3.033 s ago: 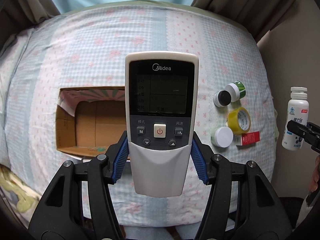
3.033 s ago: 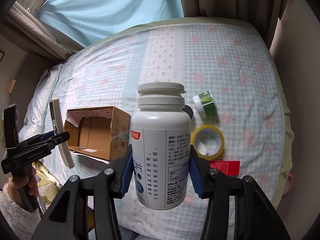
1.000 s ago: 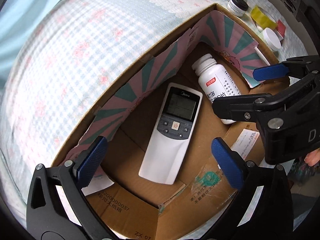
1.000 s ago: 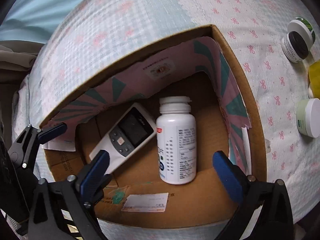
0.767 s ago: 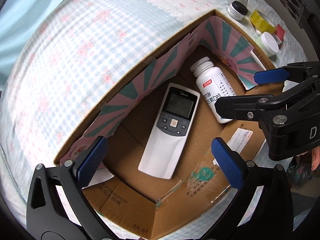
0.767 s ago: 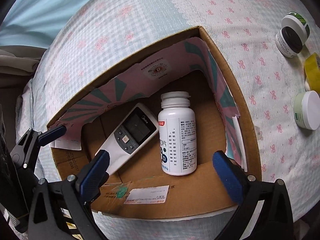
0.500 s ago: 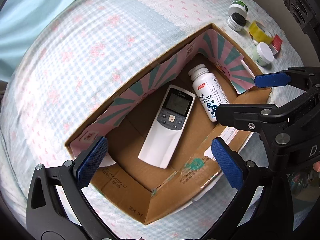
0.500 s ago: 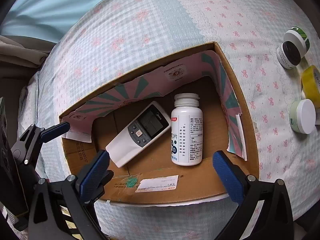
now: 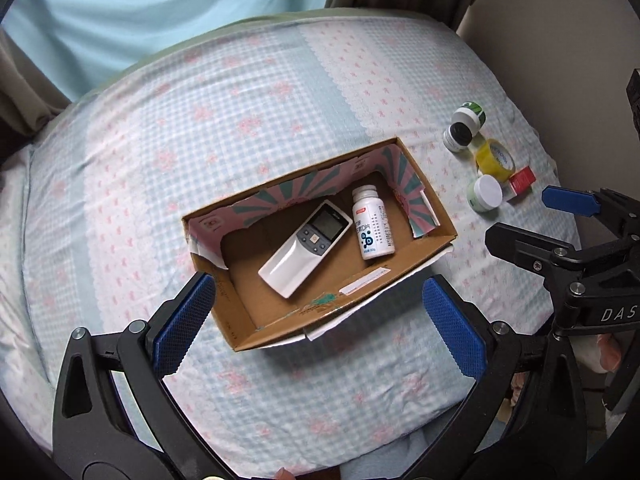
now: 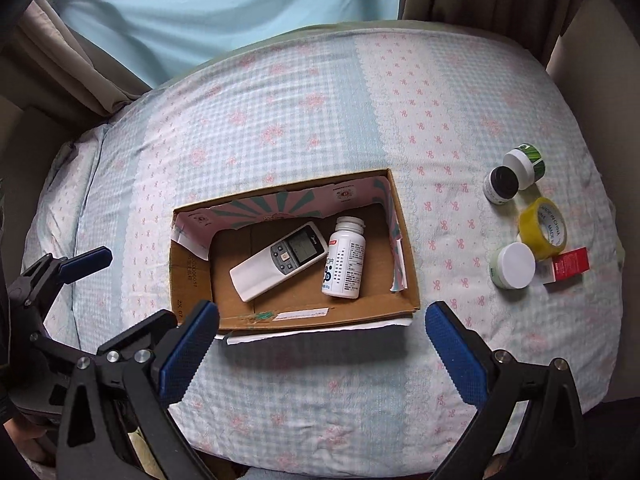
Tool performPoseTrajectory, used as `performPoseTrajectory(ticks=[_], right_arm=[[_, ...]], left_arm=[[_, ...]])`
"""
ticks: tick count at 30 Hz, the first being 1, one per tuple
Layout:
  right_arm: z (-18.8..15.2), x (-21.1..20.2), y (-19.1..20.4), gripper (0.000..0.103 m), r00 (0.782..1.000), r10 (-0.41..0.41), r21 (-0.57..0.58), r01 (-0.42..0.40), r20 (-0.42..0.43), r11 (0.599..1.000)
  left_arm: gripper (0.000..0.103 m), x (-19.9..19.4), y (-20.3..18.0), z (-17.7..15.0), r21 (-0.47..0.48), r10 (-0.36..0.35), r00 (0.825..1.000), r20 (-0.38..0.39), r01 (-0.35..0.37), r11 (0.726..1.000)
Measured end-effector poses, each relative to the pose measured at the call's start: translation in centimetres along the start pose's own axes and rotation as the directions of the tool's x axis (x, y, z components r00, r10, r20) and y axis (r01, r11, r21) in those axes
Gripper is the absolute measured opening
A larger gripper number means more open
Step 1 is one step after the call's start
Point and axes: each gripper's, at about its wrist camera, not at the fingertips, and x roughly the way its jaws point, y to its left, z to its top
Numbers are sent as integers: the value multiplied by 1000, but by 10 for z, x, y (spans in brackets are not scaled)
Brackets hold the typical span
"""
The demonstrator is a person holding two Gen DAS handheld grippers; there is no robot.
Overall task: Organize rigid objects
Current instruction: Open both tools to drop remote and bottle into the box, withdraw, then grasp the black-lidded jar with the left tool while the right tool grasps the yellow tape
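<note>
Nearest, at the bottom of each wrist view, the left hand-held gripper (image 9: 318, 322) and the right hand-held gripper (image 10: 322, 346) both stand spread wide and carry nothing. Just beyond them, mid-frame, the cardboard box (image 10: 404, 236) sits on the bed (image 10: 280, 120); inside it lie the remote control (image 10: 278, 260) and the white pill bottle (image 10: 344, 260), side by side.

Farther off, at the right of the frame, the loose pieces wait in a cluster: a white-lidded jar (image 10: 513, 265), a small red box (image 10: 570, 264), a yellow tape roll (image 10: 544, 228), a black-capped jar (image 10: 498, 185) and a green-labelled jar (image 10: 525, 164).

All look light and stiff. The smooth round jars may slip, so pinch across the lid's sides; the tape roll likely grips best across its band.
</note>
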Motion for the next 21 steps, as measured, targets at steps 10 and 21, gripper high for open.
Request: performPoseTrajectory(ticks=[10, 21], right_arm=[[-27, -71, -105, 103, 991, -75, 85, 66, 115, 994], [-36, -81, -232, 103, 985, -69, 116, 51, 159, 992]], left_arm=[[103, -29, -66, -8, -49, -7, 997, 71, 10, 999], [103, 5, -174, 40, -53, 17, 996, 88, -12, 999]])
